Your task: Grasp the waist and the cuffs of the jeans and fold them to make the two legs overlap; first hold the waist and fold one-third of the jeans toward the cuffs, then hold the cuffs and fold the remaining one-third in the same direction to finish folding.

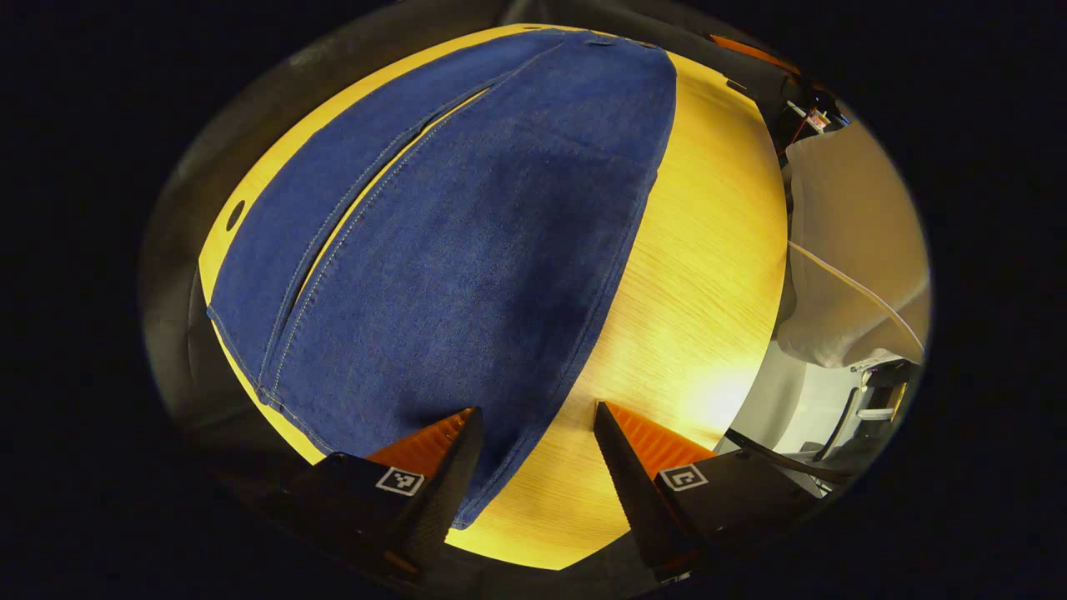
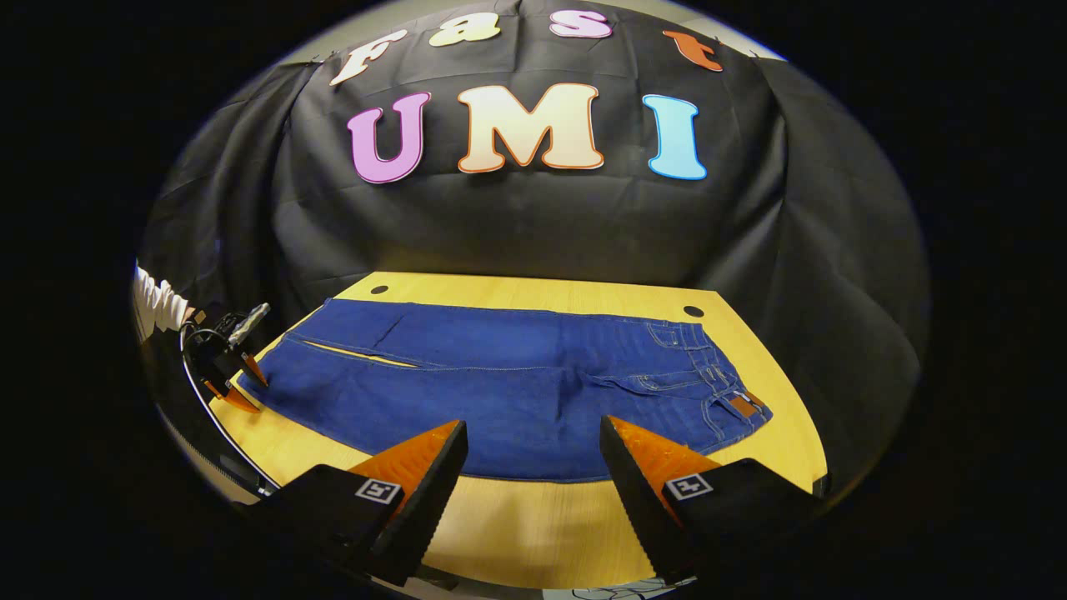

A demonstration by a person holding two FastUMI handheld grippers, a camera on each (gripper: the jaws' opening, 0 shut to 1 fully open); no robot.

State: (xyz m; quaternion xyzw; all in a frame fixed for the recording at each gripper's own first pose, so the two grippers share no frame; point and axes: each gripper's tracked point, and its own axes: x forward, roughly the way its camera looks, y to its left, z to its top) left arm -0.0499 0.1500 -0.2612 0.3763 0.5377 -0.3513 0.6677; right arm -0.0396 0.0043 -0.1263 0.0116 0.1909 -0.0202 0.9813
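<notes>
The jeans (image 2: 517, 383) lie flat on the wood table (image 2: 533, 517), legs side by side w/ a thin gap between them, not folded yet. The left gripper (image 1: 538, 454) is wide open, holding nothing; the near leg's cuff end sits right under and between its fingers. The right gripper (image 2: 533, 467) is wide open too, empty, w/ the jeans just ahead of it and the waist (image 2: 725, 392) ahead to its right. Denim looks thick, soft and floppy, prob a bit heavy, not slippery. Best to pinch the cuff hem and the waistband, where cloth is thickest.
</notes>
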